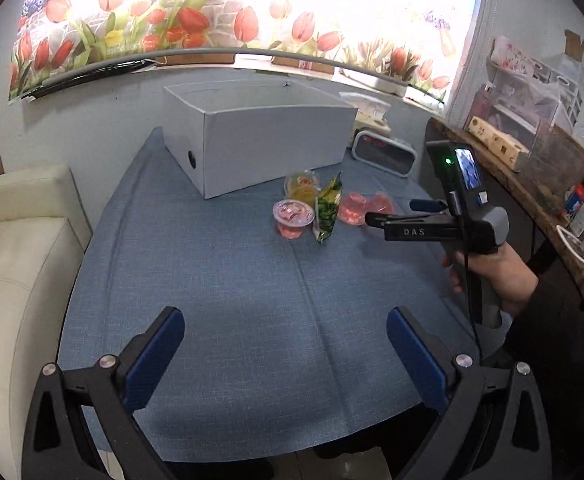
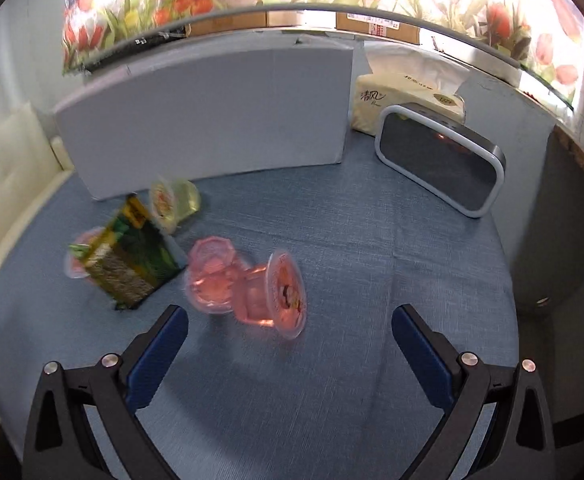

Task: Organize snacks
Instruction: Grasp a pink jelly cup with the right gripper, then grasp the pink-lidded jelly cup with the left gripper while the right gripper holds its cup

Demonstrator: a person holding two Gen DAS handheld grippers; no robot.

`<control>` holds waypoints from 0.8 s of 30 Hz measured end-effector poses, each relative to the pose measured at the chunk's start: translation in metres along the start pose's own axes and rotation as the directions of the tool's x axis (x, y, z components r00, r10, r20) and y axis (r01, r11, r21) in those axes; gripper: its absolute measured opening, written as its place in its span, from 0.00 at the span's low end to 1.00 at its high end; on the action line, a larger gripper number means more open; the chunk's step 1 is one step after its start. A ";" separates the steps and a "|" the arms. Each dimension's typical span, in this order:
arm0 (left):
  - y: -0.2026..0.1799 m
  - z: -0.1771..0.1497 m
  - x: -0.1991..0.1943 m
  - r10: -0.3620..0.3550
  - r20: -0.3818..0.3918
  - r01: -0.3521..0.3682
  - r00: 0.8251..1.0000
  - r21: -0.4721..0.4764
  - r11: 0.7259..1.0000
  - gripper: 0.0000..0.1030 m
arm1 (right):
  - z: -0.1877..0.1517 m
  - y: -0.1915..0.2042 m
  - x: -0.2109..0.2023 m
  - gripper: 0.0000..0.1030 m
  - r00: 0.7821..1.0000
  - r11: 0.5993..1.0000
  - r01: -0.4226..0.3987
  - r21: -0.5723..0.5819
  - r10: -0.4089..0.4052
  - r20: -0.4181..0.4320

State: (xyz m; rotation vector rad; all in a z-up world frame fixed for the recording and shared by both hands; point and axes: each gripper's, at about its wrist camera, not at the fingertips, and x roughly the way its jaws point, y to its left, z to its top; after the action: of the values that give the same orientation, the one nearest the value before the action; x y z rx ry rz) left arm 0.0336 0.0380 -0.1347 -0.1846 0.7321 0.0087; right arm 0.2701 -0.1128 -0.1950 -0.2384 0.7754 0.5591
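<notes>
- Right hand-held gripper [image 2: 290, 322]: jaws spread wide, empty, low over the blue-clothed counter [image 2: 371, 280], just short of two pink jelly cups [image 2: 248, 284] lying tipped and touching.
- Left hand-held gripper [image 1: 286, 326]: also wide open, empty, well back from the snacks.
- Green snack packet [image 2: 132, 264] left of the cups; yellow jelly cup [image 2: 174, 202] near the grey box [image 2: 212, 116].

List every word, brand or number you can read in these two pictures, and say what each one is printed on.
"DAS": on the black side of the right tool.
"清风": on the tissue pack behind the speaker.
Too blurred or small to read: the snack packet, the jelly cup lids, the cardboard box label on the sill.
</notes>
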 end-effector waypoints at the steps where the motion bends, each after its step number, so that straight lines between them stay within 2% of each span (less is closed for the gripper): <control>1: -0.001 -0.001 0.001 0.002 -0.001 -0.002 1.000 0.002 1.000 1.00 | 0.001 0.000 0.005 0.89 1.000 1.000 0.001 -0.010 -0.001 -0.008; 2: -0.002 -0.001 0.003 0.003 -0.009 -0.003 1.000 0.007 1.000 1.00 | 0.003 0.000 0.009 0.78 1.000 1.000 0.002 -0.015 -0.003 -0.016; 3: -0.002 -0.002 0.005 0.004 -0.014 -0.004 1.000 0.012 1.000 1.00 | 0.004 -0.002 0.014 0.62 0.999 1.000 -0.018 -0.014 0.017 -0.032; 4: -0.004 -0.002 0.007 0.003 -0.022 -0.003 1.000 0.018 1.000 1.00 | 0.005 -0.004 0.015 0.57 0.999 0.999 -0.040 -0.002 0.040 -0.028; 5: -0.004 -0.002 0.010 0.005 -0.027 -0.004 1.000 0.024 1.000 1.00 | 0.006 -0.006 0.016 0.47 0.999 0.999 -0.042 0.004 0.042 -0.027; 6: -0.005 -0.002 0.011 0.012 -0.022 -0.011 1.000 0.032 0.999 1.00 | 0.007 -0.008 0.015 0.41 0.999 0.999 -0.034 0.002 0.034 -0.027; 13: -0.016 0.008 0.036 0.036 -0.021 -0.033 0.999 0.111 0.993 1.00 | 0.002 -0.018 -0.004 0.36 0.996 0.995 -0.094 0.022 0.093 0.014; 14: -0.018 0.012 0.043 0.033 -0.017 -0.030 0.999 0.126 0.992 1.00 | 0.000 -0.018 -0.008 0.33 0.995 0.994 -0.102 0.027 0.101 0.021; 17: -0.023 0.025 0.066 0.059 -0.027 -0.053 0.998 0.177 0.983 1.00 | -0.008 -0.010 -0.021 0.32 0.993 0.993 -0.115 0.017 0.115 0.031; 20: -0.023 0.038 0.085 0.049 -0.040 -0.041 0.998 0.166 0.985 1.00 | -0.015 -0.002 -0.024 0.32 0.993 0.994 -0.112 -0.013 0.113 0.024; 24: -0.021 0.054 0.111 0.070 -0.039 -0.063 0.997 0.158 0.985 1.00 | -0.025 -0.004 -0.033 0.32 0.987 0.987 -0.157 0.025 0.156 0.029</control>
State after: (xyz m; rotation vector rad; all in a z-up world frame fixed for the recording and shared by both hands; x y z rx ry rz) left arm 0.1540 0.0200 -0.1660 -0.0100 0.7796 0.0101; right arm 0.2391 -0.1389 -0.1887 -0.1454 0.7796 0.6984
